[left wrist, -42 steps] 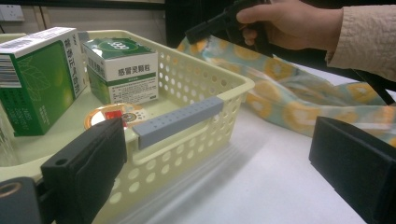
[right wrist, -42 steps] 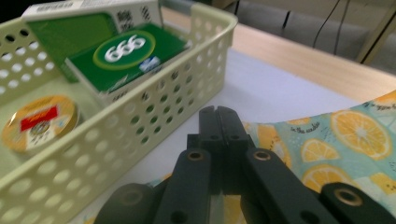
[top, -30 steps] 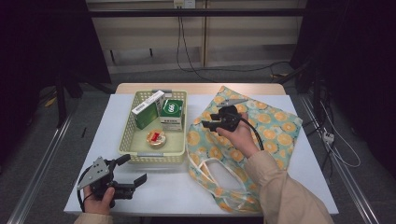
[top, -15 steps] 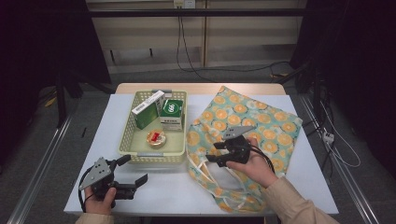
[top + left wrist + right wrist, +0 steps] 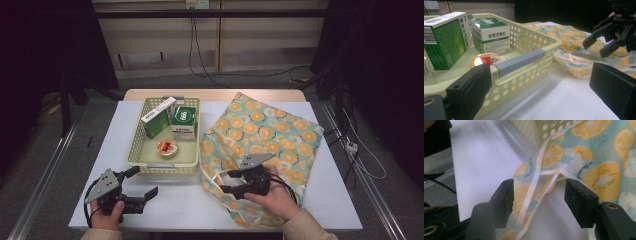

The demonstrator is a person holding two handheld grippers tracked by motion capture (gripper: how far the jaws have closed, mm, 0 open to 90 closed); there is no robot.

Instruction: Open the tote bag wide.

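Hand-held gripper (image 5: pixel 227 182) gapes over bag (image 5: pixel 265 130); basket (image 5: pixel 135 150) holds boxes (image 5: pixel 172 120).

Lab: dark curtains (image 5: pixel 45 45), floor rails (image 5: pixel 42 175), cables (image 5: pixel 200 55).

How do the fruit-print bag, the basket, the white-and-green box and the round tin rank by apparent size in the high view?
1. Fruit-print bag, clearly the largest.
2. Basket.
3. White-and-green box.
4. Round tin, the smallest.
All lie at much the same distance from the camera, so the order looks safe.
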